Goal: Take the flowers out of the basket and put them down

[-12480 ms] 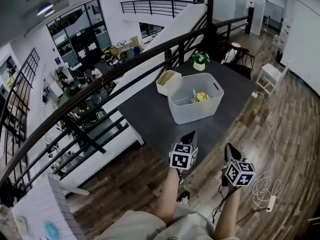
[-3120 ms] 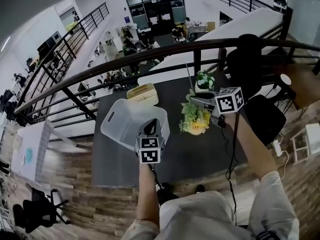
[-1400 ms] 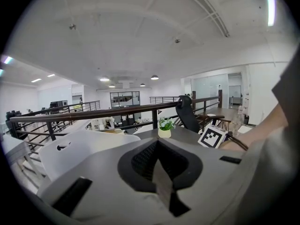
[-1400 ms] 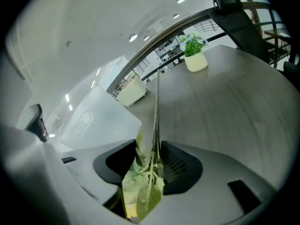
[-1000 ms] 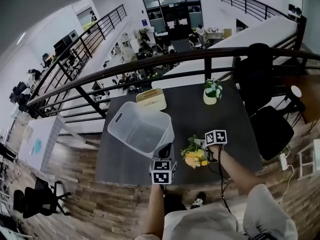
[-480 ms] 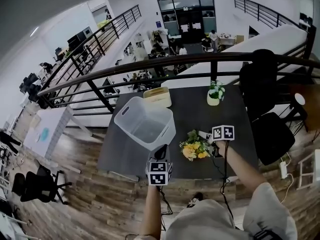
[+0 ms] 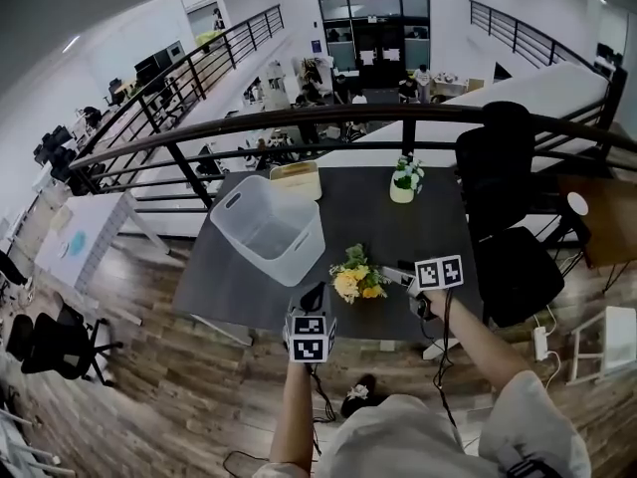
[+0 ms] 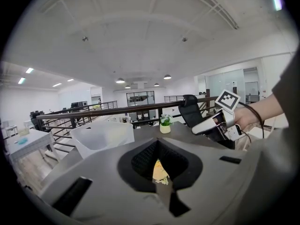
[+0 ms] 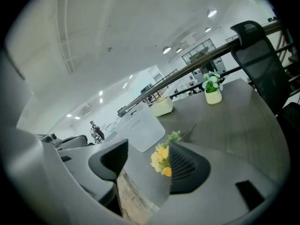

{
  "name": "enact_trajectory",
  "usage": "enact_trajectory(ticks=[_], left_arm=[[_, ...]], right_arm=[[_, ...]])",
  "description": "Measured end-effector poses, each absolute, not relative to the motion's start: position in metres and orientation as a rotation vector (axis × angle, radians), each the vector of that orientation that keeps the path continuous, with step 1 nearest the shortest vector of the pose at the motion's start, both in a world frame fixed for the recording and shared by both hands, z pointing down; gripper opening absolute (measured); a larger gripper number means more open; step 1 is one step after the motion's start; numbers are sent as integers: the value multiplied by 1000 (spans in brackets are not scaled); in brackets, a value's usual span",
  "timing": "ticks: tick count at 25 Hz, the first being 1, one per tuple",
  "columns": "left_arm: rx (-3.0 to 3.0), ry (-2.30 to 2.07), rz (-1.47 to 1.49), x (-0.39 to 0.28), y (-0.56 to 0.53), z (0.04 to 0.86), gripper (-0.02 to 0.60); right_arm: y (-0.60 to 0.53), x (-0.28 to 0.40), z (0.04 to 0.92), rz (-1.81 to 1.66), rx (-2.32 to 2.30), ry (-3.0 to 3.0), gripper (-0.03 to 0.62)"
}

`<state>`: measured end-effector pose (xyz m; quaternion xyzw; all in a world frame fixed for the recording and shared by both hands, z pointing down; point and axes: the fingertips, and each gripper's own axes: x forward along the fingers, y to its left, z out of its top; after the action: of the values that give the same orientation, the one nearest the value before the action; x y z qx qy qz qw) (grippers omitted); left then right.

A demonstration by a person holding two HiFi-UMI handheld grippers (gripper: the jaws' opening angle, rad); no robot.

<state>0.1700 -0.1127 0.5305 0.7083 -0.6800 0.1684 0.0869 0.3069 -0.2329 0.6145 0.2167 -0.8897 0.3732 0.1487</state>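
Observation:
A small bunch of yellow flowers (image 7: 353, 279) with green leaves lies on the dark table (image 7: 438, 217), right of the empty translucent white basket (image 7: 264, 227). My right gripper (image 7: 396, 275) sits just right of the bunch, pointing at its stems. Its jaws stand wide and are closing, and the pads touch nothing. In the right gripper view the flowers (image 9: 161, 161) show in the gap ahead of the pads. My left gripper (image 7: 315, 299) hovers at the table's near edge, shut and holding nothing. The flowers (image 8: 159, 170) peek through the slit between its pads.
A potted plant (image 7: 402, 180) and a cream box (image 7: 296, 177) stand at the table's far edge, under a dark railing (image 7: 299, 127). Black chairs (image 7: 518, 267) stand to the right. Wooden floor surrounds the table.
The flowers, held aloft three seconds ago, lie on the table. Over the last second the right gripper has drawn back a little from them. The left gripper stays near the front edge.

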Motion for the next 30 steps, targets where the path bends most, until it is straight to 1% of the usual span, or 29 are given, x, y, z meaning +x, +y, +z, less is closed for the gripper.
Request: enact_trajectory(ticks=[1, 3, 4, 6, 7, 10, 12, 14, 16, 19, 20, 22, 24, 30], left_arm=[[2108, -2033, 499, 175, -113, 531, 25], [2110, -2044, 488, 184, -112, 532, 25], [2111, -2047, 484, 189, -110, 533, 25], [2104, -2049, 481, 199, -105, 537, 23], [2098, -2048, 475, 204, -102, 540, 23], [2085, -2034, 455, 221, -91, 552, 25], [2078, -2023, 429, 229, -87, 556, 23], [2078, -2010, 396, 238, -85, 558, 23], [2081, -2006, 403, 247, -87, 562, 23], [2042, -2006, 420, 250, -99, 570, 23], [2024, -1998, 423, 250, -105, 574, 23], [1993, -1993, 455, 254, -117, 582, 25], [1953, -2021, 476, 259, -129, 586, 23], [1798, -2129, 401, 266, -158, 582, 24]], right_arm=[[-230, 313, 611, 1048, 617, -2581, 268], [-225, 322, 605, 997, 610, -2618, 235], [-222, 327, 604, 975, 608, -2631, 208], [-215, 336, 600, 935, 605, -2658, 188], [-212, 340, 598, 920, 597, -2674, 165], [-197, 345, 590, 915, 529, -2721, 155], [-191, 350, 592, 914, 492, -2729, 99], [-186, 354, 594, 937, 441, -2742, 97], [-183, 357, 596, 948, 394, -2759, 57], [-183, 349, 607, 934, 259, -2739, 34], [-183, 346, 613, 913, 208, -2722, 13], [-185, 348, 623, 868, 133, -2695, -3], [-191, 353, 631, 845, 99, -2664, -3], [-213, 346, 621, 664, 37, -2652, 0]])
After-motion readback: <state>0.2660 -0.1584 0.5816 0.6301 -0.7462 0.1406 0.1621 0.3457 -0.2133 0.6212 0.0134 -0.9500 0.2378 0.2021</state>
